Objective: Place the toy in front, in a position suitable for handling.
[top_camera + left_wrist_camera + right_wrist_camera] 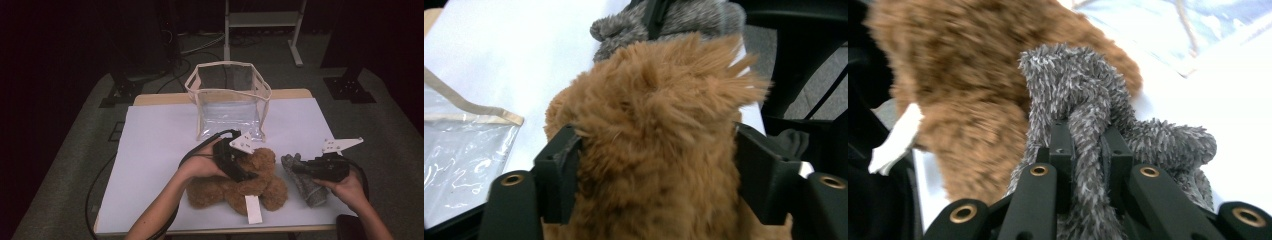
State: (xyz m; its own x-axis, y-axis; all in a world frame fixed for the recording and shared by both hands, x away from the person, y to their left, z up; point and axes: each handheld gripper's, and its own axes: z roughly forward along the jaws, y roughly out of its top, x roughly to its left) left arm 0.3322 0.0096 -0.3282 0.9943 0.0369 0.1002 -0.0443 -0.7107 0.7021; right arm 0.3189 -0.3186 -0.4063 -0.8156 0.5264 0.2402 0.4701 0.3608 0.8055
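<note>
A brown plush bear [267,187] lies near the front edge of the white-covered table [155,150]. My left gripper [247,174] reaches over it from the left. In the left gripper view the bear [659,100] fills the wide gap between the jaws, its fur brushing both pads without being squeezed, so my left gripper [659,170] stands open. To the bear's right lies a grey plush toy [311,191]. My right gripper [296,167] comes at it from the right. In the right gripper view my right gripper [1088,145] is shut on a limb of the grey toy [1073,85].
A clear plastic bag [230,100] with beige trim stands open at the table's back middle. A white label [253,209] sticks out from the bear toward the front edge. Bare white tabletop lies to the left. Dark floor, cables and stands surround the table.
</note>
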